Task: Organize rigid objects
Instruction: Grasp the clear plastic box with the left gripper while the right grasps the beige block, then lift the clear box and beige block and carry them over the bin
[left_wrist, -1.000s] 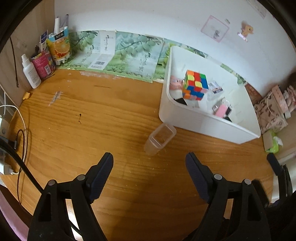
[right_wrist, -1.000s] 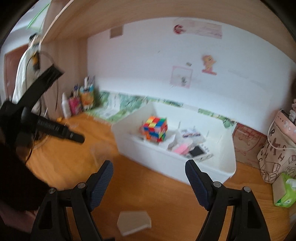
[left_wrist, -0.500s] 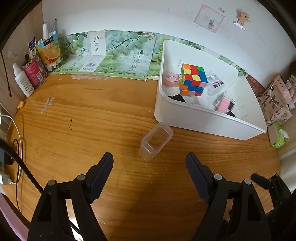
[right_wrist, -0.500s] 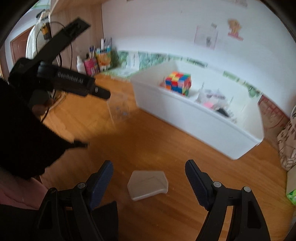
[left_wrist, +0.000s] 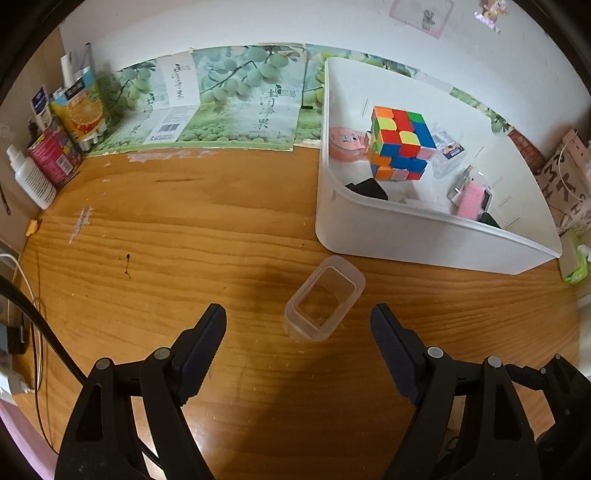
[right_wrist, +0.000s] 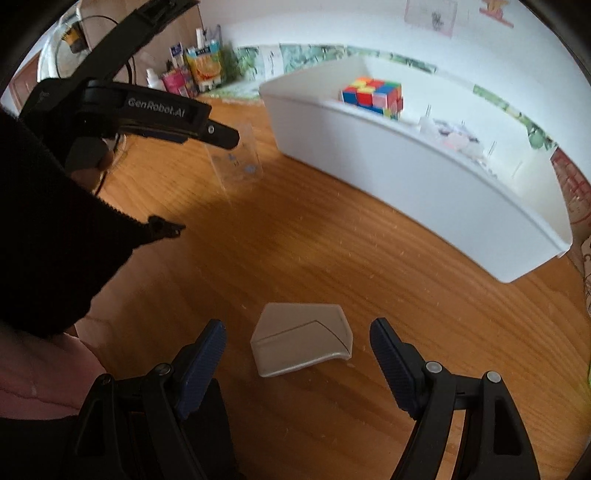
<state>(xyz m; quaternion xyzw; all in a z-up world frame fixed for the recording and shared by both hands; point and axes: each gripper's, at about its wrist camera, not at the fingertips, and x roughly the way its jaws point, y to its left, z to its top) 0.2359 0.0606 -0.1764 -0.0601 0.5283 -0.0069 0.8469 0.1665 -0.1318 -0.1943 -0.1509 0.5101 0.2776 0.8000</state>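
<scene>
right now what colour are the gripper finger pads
Dark blue, ribbed pads on black frames; clearest in the right wrist view.

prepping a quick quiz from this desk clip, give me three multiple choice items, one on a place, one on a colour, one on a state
1. Where is the puzzle cube?
A. on the bare desk
B. inside the white bin
C. inside the clear container

2. What colour is the bin?
A. white
B. blue
C. black

3. How does the left hand-held gripper stand?
A. shut on the container
B. shut on the lid
C. open, holding nothing

Answers:
1 B: the cube sits within the bin's walls among small items.
2 A: its walls and rim are plain white.
3 C: its fingers are spread, with the container on the desk ahead, untouched.
</scene>
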